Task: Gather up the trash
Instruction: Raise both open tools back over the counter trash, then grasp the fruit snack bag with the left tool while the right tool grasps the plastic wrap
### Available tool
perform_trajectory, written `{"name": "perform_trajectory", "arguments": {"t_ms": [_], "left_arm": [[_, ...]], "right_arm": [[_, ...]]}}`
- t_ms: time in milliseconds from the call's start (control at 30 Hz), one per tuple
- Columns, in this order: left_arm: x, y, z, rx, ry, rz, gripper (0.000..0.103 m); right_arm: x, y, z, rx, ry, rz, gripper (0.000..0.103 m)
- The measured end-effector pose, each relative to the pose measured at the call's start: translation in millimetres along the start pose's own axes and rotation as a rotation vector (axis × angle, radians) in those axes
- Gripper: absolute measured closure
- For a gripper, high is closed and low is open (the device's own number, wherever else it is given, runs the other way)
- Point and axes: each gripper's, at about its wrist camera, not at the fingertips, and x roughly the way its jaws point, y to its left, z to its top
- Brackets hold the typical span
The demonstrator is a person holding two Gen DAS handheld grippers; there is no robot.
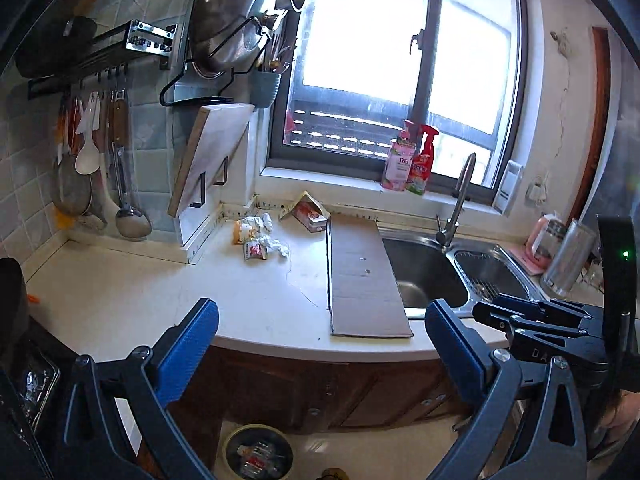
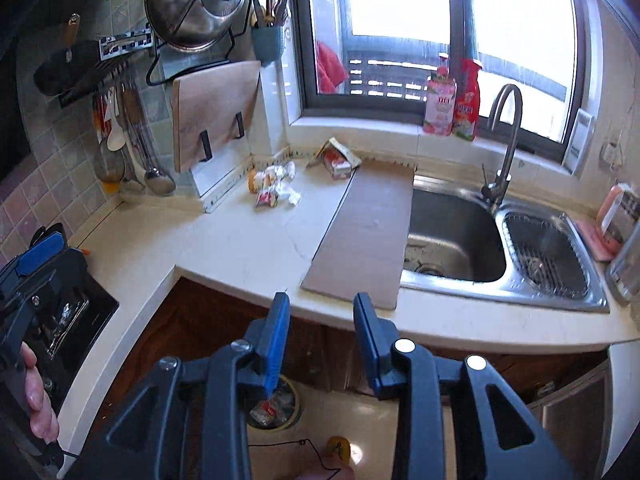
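where counter curves, crumpled wrappers lie by flat cardboard.

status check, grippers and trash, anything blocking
Left gripper open, empty. Right gripper open, empty. Crumpled wrappers and torn carton on countertop; bin below on floor. Path clear, cardboard sheet lies beside.

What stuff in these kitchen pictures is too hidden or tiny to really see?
- Trash bin on the floor: right wrist view, the right gripper covers part of it; contents too small to name.
- Crumpled wrappers on the counter: left wrist view, too small to read.
- Outside the window: both views, glare washes it out.
- Left gripper: open, empty.
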Motion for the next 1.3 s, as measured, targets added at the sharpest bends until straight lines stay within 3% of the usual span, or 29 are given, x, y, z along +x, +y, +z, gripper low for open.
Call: {"name": "perform_trajectory", "arguments": {"t_ms": [167,433,667,800,933,1133,1300], "left_arm": [[29.7,16.8,16.6,-0.042,-0.003,0.044,0.001],[127.5,40.3,58.0,-0.067,0.066,0.142,0.001],[257.7,63.3,94.2,-0.119,0.224,0.202,0.001],[325.4,87.1,97.2,-0.185,0.312,0.231,0.001],[374.7,112.8,90.6,-0.267,0.389,0.254,0.001],[419.6,147.6,72.6,-0.341,0.460,0.298,0.001],[446.9,166.0,58.9,-0.385,0.497,0.308,0.001]], "right_arm": [[14.5,-4.9,39.8,-0.015,-0.044,0.012,0.053],[90.9,-14.4,118.8,-0.059,-0.071,0.087,0.053],[180.7,-25.1,186.2,-0.093,-0.024,0.183,0.053],[240.2,-30.6,212.1,-0.085,0.046,0.251,0.053],[319.3,-29.9,226.7,-0.042,0.189,0.352,0.053],[426.8,8.1,218.1,-0.050,0.396,0.453,0.053],[487.6,51.1,204.7,-0.128,0.469,0.461,0.053]]}}
